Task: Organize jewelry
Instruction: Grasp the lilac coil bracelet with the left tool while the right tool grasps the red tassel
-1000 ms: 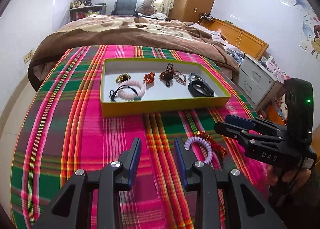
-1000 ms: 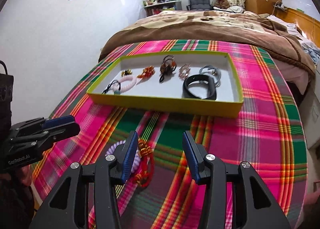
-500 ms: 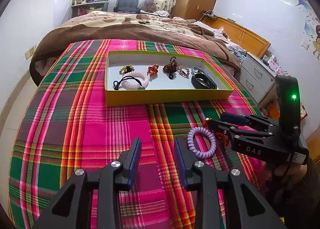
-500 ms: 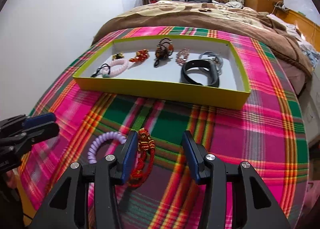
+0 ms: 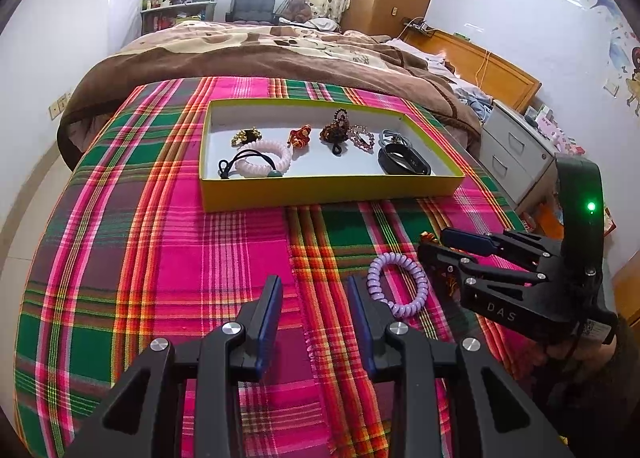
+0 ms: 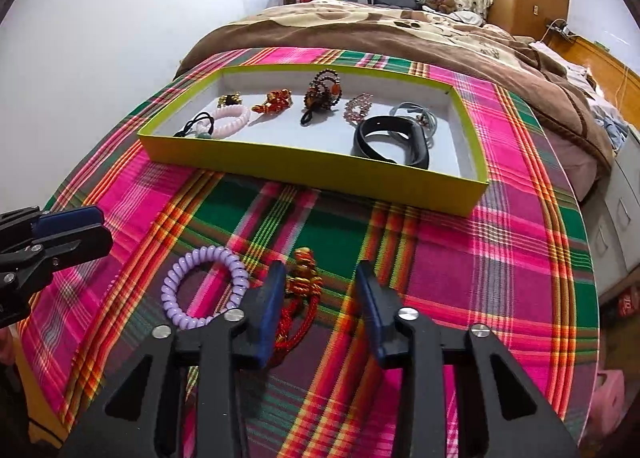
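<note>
A yellow-green tray on the plaid cloth holds several pieces: a pink coil bracelet, a black band, beaded pieces. A purple coil bracelet and a red-gold corded bracelet lie on the cloth in front of the tray. My right gripper is open, low over the red bracelet, which lies by its left finger. My left gripper is open and empty, left of the purple coil. The right gripper also shows in the left wrist view.
The round table wears a pink, green and red plaid cloth. A bed with a brown blanket stands behind it. A white drawer unit stands at the right. A wall is at the left.
Both grippers have drawn back and risen a little from the tray. My right gripper has shifted right so the red bracelet now lies between its fingers, near the left one.
</note>
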A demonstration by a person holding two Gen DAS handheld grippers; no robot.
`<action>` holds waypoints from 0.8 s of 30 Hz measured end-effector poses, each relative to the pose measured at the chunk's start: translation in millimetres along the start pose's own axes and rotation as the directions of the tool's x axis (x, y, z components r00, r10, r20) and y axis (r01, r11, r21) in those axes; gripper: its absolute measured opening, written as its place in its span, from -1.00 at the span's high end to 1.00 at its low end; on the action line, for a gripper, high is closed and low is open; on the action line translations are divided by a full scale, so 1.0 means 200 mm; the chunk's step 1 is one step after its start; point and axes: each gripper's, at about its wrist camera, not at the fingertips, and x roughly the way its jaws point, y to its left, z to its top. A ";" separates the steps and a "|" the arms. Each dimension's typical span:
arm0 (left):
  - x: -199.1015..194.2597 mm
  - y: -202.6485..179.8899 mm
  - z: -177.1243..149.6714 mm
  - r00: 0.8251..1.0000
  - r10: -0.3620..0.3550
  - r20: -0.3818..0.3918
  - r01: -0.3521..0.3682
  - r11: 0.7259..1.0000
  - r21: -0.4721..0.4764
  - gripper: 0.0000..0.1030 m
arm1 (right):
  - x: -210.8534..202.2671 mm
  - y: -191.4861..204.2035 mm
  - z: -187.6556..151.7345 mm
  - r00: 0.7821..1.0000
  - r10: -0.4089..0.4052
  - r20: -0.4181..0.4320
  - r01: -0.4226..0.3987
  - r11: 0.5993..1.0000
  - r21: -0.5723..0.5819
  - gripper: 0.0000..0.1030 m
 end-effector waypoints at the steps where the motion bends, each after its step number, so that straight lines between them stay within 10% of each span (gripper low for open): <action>1: 0.01 -0.01 0.00 1.000 0.000 -0.003 0.000 1.000 0.001 0.35 | 0.00 0.00 0.00 1.000 0.001 0.000 -0.001 1.000 0.001 0.45; 24: 0.19 -0.23 0.00 0.998 -0.014 -0.060 0.018 0.998 0.067 0.35 | -0.15 -0.19 -0.09 0.999 -0.014 0.043 0.010 0.996 0.091 0.66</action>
